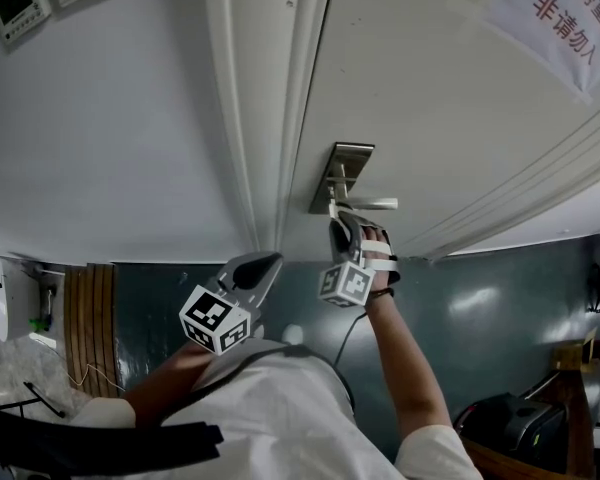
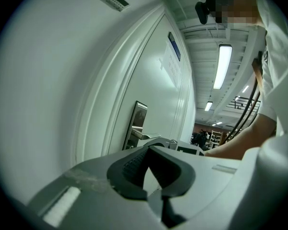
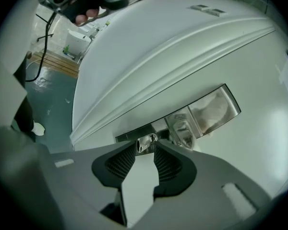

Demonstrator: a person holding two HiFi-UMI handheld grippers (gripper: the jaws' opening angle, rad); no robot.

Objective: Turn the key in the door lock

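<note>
A: Door (image 1: 430, 88) col?
B: White, mouldings too. Sign (image 1: 565, 8) on it: pale sheet, red chars.
A: Btwn the right gripper's (image 3: 145, 145) fingertips?
B: Key (image 3: 146, 140), silvery. Just past the tips, lock plate (image 3: 216, 107): brushed steel-grey.
A: Gripper itself?
B: Light grey body; pads (image 3: 121, 163) near-black, ribbed. Left gripper (image 2: 150, 148) same. Marker cube (image 1: 345, 283) behind the fingers: b/w squares.
A: Floor (image 3: 50, 97), left of the fingers?
B: Prob. dark teal; dim there.

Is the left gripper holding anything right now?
No, the left gripper's jaws meet at the tips with nothing between them, short of the door.
</note>
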